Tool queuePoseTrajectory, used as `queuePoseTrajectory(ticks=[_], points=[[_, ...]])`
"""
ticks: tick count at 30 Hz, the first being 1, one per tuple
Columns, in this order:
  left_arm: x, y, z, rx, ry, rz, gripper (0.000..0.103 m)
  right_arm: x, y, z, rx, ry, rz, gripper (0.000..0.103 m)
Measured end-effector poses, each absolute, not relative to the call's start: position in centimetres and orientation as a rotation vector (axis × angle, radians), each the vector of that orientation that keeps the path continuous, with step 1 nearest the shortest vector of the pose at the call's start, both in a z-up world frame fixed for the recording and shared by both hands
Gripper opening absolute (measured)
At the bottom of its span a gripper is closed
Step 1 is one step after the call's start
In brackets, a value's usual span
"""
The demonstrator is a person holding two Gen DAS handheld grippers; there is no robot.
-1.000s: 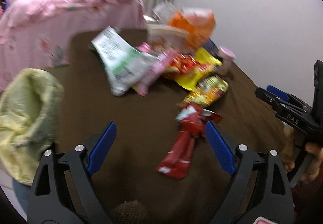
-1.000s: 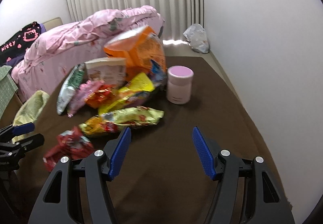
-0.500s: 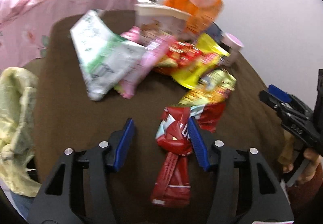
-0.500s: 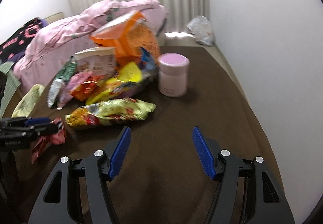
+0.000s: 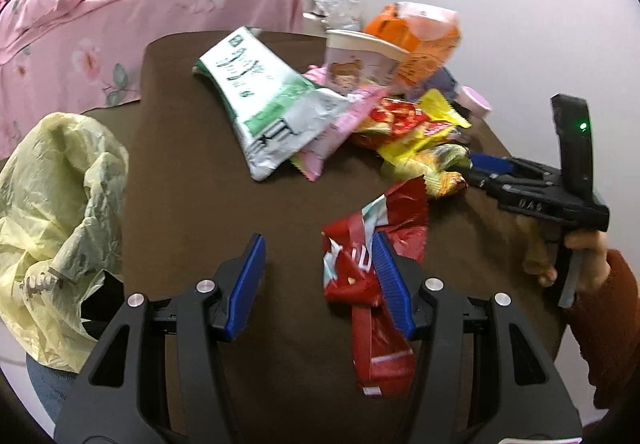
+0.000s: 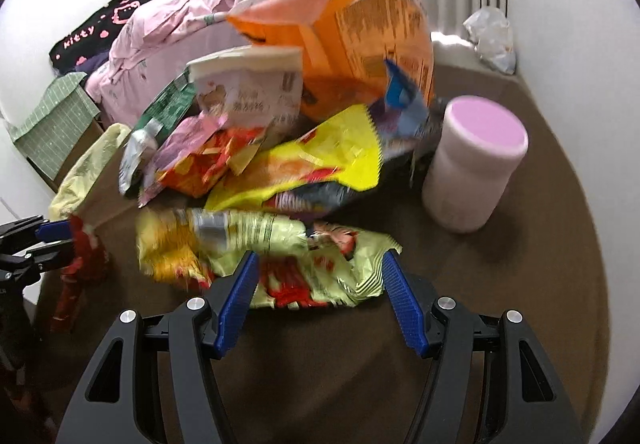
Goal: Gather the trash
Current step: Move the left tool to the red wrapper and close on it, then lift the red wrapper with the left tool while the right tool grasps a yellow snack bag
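1. Your left gripper (image 5: 320, 276) has its jaws parted with nothing clamped. Its right pad lies against the red wrapper (image 5: 372, 276), but most of that wrapper sits beside and under that finger, not between the two.
2. Take the red wrapper as your landmark. It lies crumpled on the brown table (image 5: 192, 184), nearest you, with its long tail trailing back under the right finger.
3. To grip it well, shift the left gripper sideways toward the crumpled bulge so both pads straddle it, then close on the thick bunched part — a thin flat tail would likely slip out.
4. Left of the red wrapper, at the table's edge, hangs the yellow trash bag (image 5: 60, 204), its mouth slumped. Lift the wrapper clear of the table before swinging it over.
5. Just beyond the red wrapper lies the yellow-green snack bag (image 6: 280, 256). Your right gripper (image 6: 320, 284) stands released over its near edge, the bag spread between the pads but not pinched.
6. Close there only once the pads reach down past the crinkled foil — I judge a grab at the edge alone would tear free.
7. Farther back is the heap: the yellow wrapper (image 6: 320, 164), the white-and-green pouch (image 5: 264, 104), the orange bag (image 6: 360, 24), and to the right the pink-lidded jar (image 6: 476, 164).
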State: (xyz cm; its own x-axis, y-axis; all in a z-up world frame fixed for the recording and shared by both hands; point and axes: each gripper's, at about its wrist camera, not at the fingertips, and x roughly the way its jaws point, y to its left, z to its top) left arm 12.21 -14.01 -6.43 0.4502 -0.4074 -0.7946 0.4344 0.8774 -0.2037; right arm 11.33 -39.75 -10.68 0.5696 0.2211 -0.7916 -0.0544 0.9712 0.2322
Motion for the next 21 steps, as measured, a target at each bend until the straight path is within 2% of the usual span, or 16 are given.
queuePoseTrajectory(ticks=[5, 17, 21], points=[[12.4, -14.5, -6.5, 0.013, 0.966, -0.519, 0.053, 8.1, -38.5, -10.5, 0.098, 0.971, 0.122, 0.06], [11.4, -14.6, -6.0, -0.045, 0.976, -0.577, 0.053, 4.3, -41.6, -8.3, 0.47, 0.914, 0.1, 0.06], [10.2, -17.7, -6.8, 0.083, 0.993, -0.612, 0.053, 5.1, -40.5, -9.0, 0.477, 0.927, 0.055, 0.06]])
